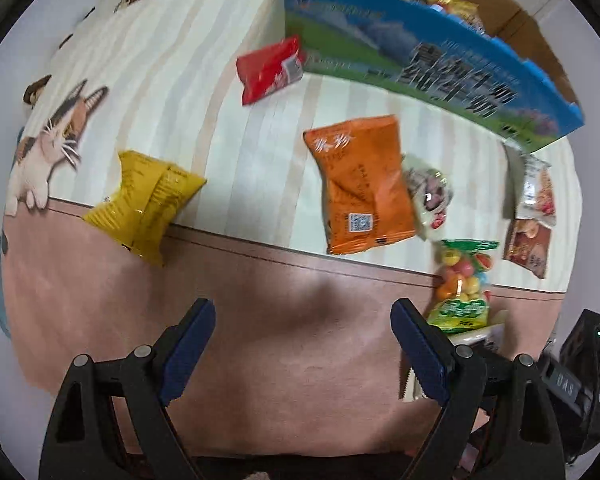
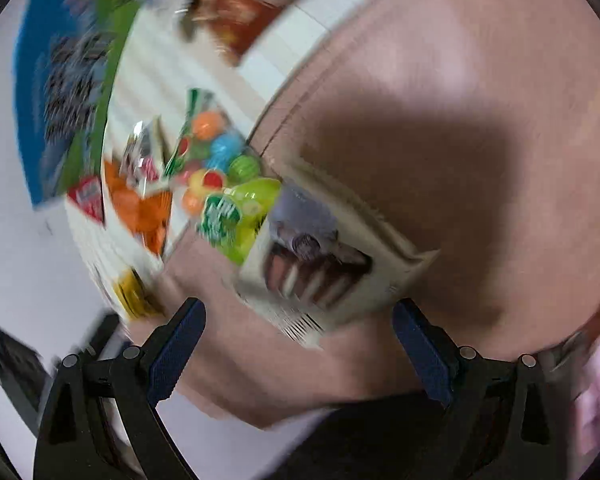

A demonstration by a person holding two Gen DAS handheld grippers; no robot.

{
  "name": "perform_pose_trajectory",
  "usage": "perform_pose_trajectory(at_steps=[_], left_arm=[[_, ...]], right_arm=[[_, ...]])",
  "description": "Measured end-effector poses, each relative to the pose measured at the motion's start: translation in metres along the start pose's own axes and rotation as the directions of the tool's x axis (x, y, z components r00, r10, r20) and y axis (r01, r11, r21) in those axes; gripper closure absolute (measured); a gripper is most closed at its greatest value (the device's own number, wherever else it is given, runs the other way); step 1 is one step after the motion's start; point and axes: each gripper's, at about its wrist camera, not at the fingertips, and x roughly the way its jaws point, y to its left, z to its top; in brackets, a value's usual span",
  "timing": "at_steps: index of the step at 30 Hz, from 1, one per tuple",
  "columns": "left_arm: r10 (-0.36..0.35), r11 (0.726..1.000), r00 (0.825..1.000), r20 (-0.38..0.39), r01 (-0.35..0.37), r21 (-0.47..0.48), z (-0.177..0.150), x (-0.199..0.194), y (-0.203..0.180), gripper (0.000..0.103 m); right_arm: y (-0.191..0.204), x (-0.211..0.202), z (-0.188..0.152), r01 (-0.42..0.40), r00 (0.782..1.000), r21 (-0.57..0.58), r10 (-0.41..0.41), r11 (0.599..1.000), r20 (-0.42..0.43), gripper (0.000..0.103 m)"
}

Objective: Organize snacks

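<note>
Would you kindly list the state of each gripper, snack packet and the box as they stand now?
left gripper: open, empty
right gripper: open, empty
cardboard box: open, snacks inside
orange packet: flat on cloth, sealed
red packet: lying against the box
yellow packet: lying at stripe edge
candy bag: lying, sealed
white packet: lying before right gripper

"OAS" on the black device; other package print too blurred to read.
</note>
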Motion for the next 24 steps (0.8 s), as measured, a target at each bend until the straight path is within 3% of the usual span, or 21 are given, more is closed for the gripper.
perform_pose_trajectory(at_steps=[2,4,6,9,10,15,18,20,24], left_arm=[[0.005,1.000,1.000,-0.019,-0.005,0.002,0.004,0.008,-0.001,0.013],[-0.010,1.000,0.999,-0.033,0.010,-0.013,0.010,0.012,-0.002,0.013],[-0.041,0.999,0.998,-0.042,0.039,-0.038,0.018,0.018,-0.002,0.013],[-0.109,0.990,0.992,-0.068,0.102,-0.097,0.037,0.029,-0.002,0.013],[-0.141,0.984,0.987,-0.075,0.131,-0.118,0.045,0.034,-0.003,0.013],[-0.191,0.974,0.975,-0.109,0.175,-0.144,0.077,0.060,-0.013,0.013],[-0.183,0.978,0.977,-0.107,0.171,-0.119,0.088,0.073,-0.021,0.018],[-0.161,0.984,0.981,-0.105,0.151,-0.097,0.089,0.078,-0.022,0.040],[-0.127,0.991,0.988,-0.090,0.124,-0.040,0.071,0.073,-0.021,0.045]], right_arm=[[-0.003,0.012,0.001,-0.008,1.000,0.034,0.007,0.999,0.023,0.009],[0.001,0.013,0.002,0.026,0.998,0.014,-0.027,1.000,0.051,0.028],[0.000,0.010,-0.003,0.062,0.997,-0.025,-0.061,0.998,0.053,0.035],[0.006,-0.006,-0.008,0.162,0.985,-0.142,-0.152,0.976,0.081,0.041],[0.009,-0.015,-0.010,0.214,0.973,-0.193,-0.193,0.958,0.124,0.043],[0.034,-0.027,-0.002,0.400,0.915,-0.366,-0.345,0.841,0.208,0.044],[0.046,-0.025,0.005,0.462,0.886,-0.394,-0.397,0.794,0.239,0.034],[0.046,-0.019,0.008,0.452,0.892,-0.378,-0.403,0.808,0.205,0.030],[0.036,-0.013,0.005,0.421,0.907,-0.361,-0.379,0.832,0.185,0.030]])
